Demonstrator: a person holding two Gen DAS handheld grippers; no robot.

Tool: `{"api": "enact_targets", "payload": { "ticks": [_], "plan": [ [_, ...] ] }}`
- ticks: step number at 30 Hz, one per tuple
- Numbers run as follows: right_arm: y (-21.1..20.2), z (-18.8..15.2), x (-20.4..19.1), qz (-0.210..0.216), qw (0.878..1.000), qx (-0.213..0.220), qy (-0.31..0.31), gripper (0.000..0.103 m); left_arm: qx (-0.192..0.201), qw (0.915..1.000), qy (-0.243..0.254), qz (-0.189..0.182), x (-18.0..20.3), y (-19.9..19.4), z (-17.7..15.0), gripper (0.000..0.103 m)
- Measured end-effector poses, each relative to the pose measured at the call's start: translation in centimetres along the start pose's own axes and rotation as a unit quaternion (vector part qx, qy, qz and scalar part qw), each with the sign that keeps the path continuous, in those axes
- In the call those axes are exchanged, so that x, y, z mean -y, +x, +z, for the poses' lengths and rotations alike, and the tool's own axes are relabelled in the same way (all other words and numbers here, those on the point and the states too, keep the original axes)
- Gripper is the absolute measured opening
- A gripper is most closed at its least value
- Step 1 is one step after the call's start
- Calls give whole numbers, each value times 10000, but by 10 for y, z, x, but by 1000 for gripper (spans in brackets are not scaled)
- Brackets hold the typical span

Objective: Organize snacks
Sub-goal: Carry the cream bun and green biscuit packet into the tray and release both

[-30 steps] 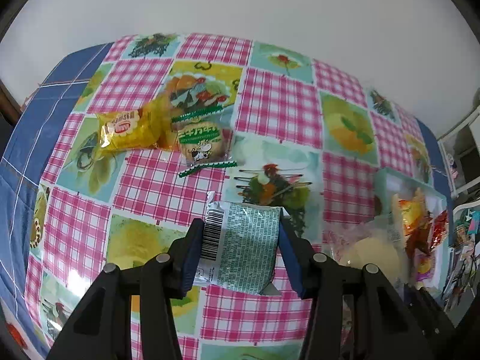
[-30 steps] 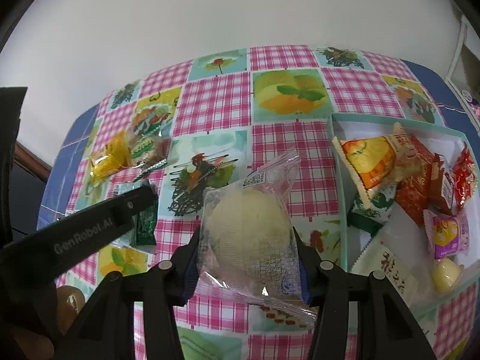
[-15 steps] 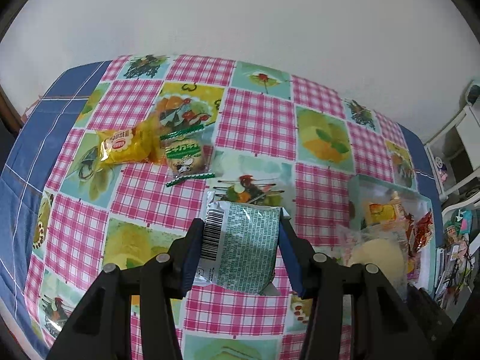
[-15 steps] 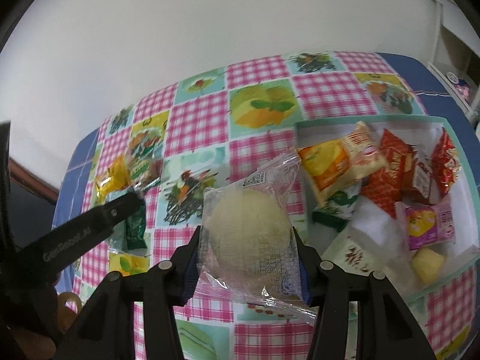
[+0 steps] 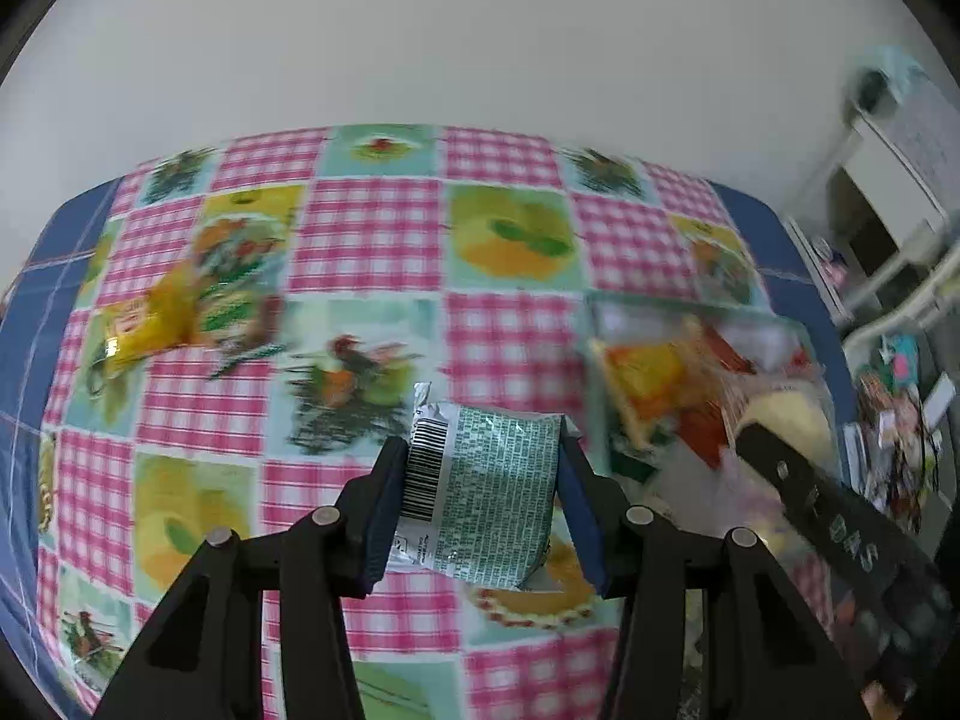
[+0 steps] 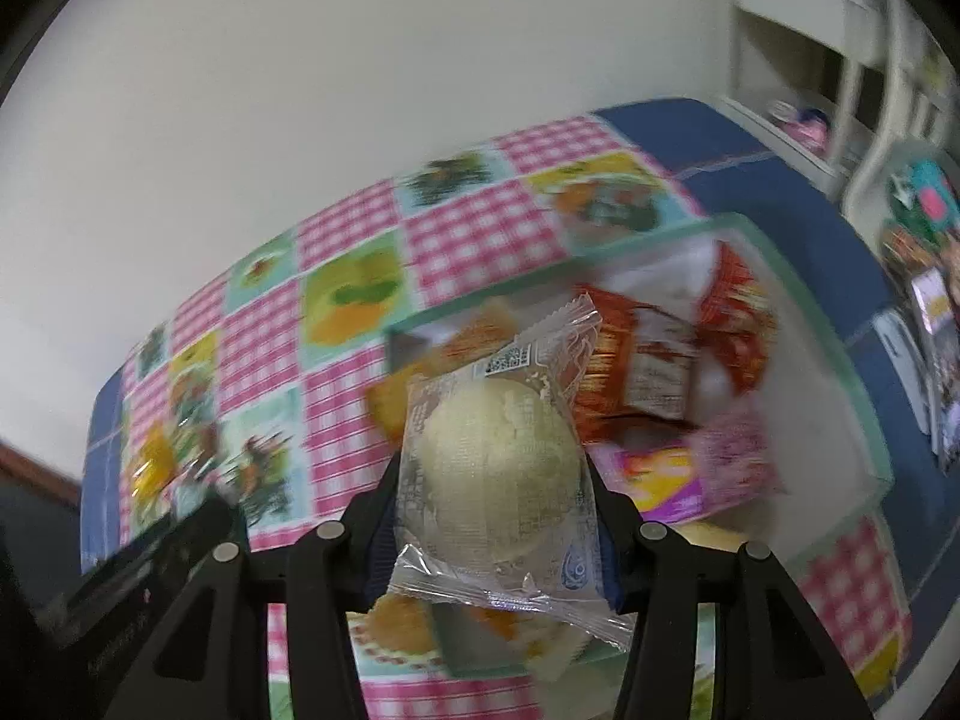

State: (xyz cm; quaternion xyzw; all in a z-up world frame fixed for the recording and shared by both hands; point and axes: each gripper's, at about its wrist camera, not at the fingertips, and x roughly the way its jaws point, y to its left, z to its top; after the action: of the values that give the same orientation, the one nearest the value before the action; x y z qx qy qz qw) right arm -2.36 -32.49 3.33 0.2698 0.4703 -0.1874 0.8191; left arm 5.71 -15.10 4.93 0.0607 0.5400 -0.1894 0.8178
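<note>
Two tools loaded above checkered table [image 5: 372, 252]: left tool [image 5: 483, 498] clamped on green snack packet [image 5: 489, 492], held beside pale green box [image 6: 840, 372]; right tool [image 6: 495, 516] gripping clear-wrapped round bun [image 6: 501, 456] over the box's blurred snacks. Yellow packet [image 5: 147, 324] lying far left, green-striped packet [image 5: 237, 315] touching it.

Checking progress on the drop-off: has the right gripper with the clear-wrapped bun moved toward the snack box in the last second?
Yes. The right gripper carried the bun rightward over the box; a second ago it was over the tablecloth beside the box.
</note>
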Motion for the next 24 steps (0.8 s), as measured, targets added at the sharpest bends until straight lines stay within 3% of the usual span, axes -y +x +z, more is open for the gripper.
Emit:
{"api": "enact_targets", "payload": {
  "ticks": [7,12,24],
  "plan": [
    [-2,7,47,-258,9983,107,517,55,-47,9976,615,-301,59,8,-14,51],
    [-2,10,62,-208,9976,168,642,55,-40,9941,1017,-379,94,16,-23,51],
    [11,12,69,-128,9980,211,588,55,104,9924,1167,-386,110,41,-23,51]
  ]
}}
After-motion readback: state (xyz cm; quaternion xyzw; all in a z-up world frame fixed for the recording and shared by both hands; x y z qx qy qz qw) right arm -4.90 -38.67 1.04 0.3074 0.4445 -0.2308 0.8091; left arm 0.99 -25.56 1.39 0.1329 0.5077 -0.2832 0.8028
